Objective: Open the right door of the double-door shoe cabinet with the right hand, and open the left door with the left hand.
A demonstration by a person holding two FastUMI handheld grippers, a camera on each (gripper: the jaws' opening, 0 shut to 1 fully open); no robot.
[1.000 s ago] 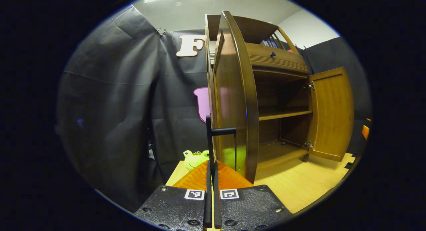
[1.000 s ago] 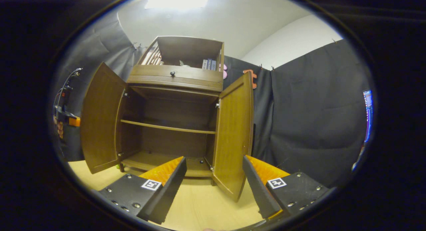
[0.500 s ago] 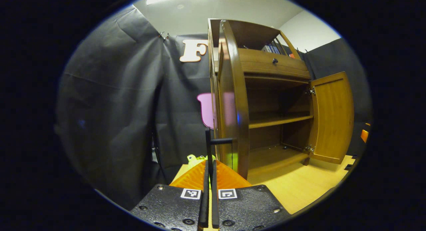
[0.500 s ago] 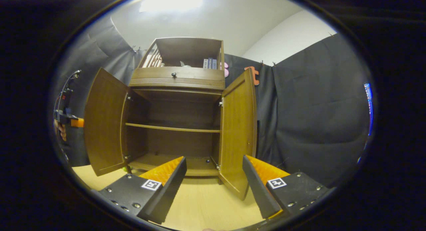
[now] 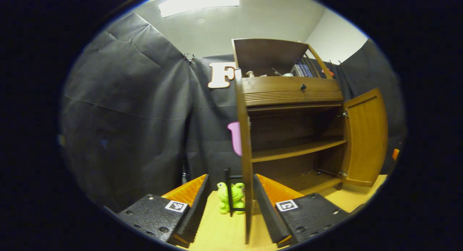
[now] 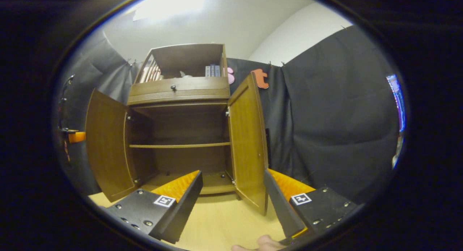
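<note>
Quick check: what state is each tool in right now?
Left tool: open, holding nothing.
Right tool: open, holding nothing.

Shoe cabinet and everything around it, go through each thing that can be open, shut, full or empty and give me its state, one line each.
Left door: swung wide open.
Right door: swung wide open.
Drawer: shut.
Middle shelf: bare.
Bottom shelf: bare where visible.
Top compartment: holds books and small items.
Left claw: open, the left door's edge between its fingers, not pressed.
Right claw: open, holding nothing.
</note>
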